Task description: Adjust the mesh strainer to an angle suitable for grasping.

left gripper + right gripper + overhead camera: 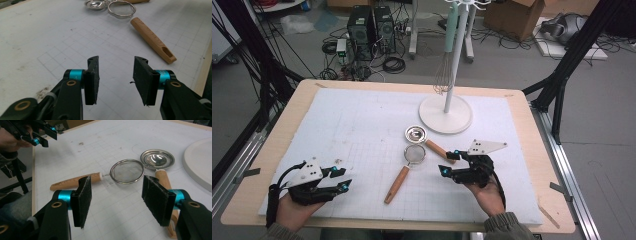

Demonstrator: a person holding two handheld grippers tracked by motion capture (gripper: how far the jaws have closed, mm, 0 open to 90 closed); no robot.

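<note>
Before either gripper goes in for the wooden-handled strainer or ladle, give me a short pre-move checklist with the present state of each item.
1. Left gripper open, nothing between its jaws: ok.
2. Right gripper open, nothing between its jaws: ok.
3. Strainer lying flat on the white mat, its handle free of other things: ok.
4. Ladle clear of the strainer: not ok, the two bowls lie rim to rim; whether they touch, cannot tell.
5. Stand base apart from the ladle: ok, a small gap shows.
6. Whisk hanging on the stand above the base, out of the path: ok.
</note>
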